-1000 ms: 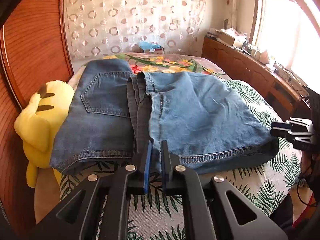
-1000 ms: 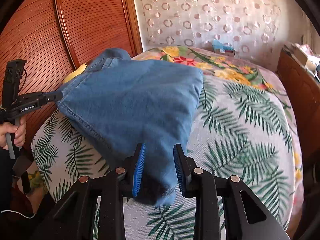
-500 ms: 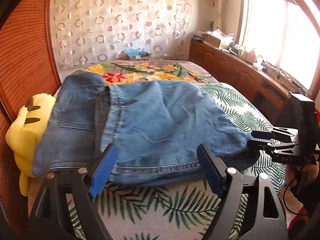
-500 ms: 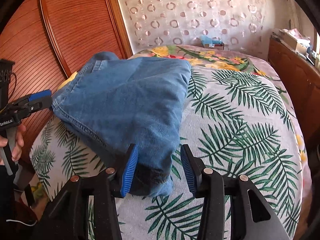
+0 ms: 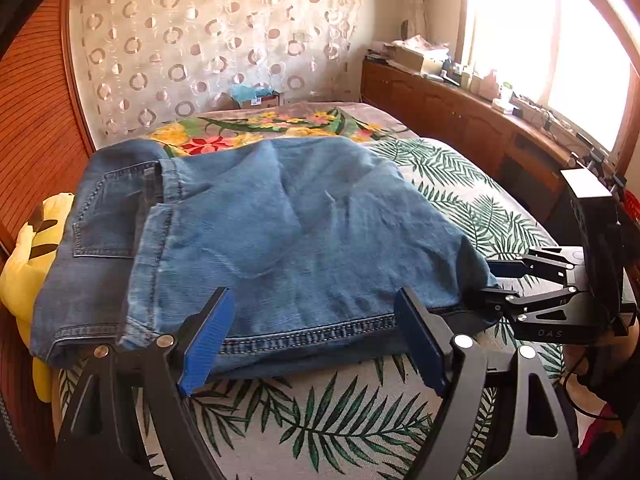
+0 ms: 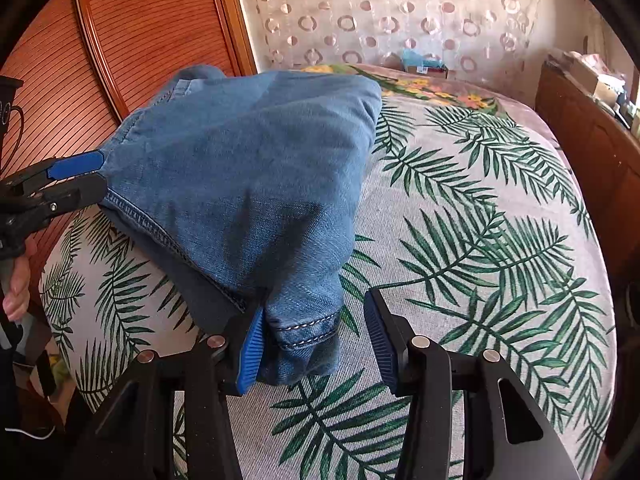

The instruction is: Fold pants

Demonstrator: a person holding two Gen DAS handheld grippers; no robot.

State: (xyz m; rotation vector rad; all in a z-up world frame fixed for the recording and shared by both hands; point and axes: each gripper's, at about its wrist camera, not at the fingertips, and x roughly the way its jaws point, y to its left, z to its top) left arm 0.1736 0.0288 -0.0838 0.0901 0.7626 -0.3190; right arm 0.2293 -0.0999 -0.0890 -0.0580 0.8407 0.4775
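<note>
On the bed (image 5: 320,420), folded jeans (image 5: 288,240) lie released.

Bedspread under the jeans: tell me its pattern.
Green palm fronds on a pale ground, across the bedspread; clearest in the right wrist view.

- Setting: a bedroom in a home.
- Bed (image 6: 500,208) with a palm-leaf cover fills most of both views; a floral blanket (image 5: 256,128) lies at its far end.
- Wooden panel (image 6: 132,28), ribbed, stands beside the bed.
- Curtain (image 5: 208,40) with a ring pattern hangs behind it.
- Sunlit window (image 5: 560,48) above a cluttered wooden cabinet (image 5: 448,108).
- Yellow plush toy (image 5: 28,256) rests at the bed's edge.
</note>
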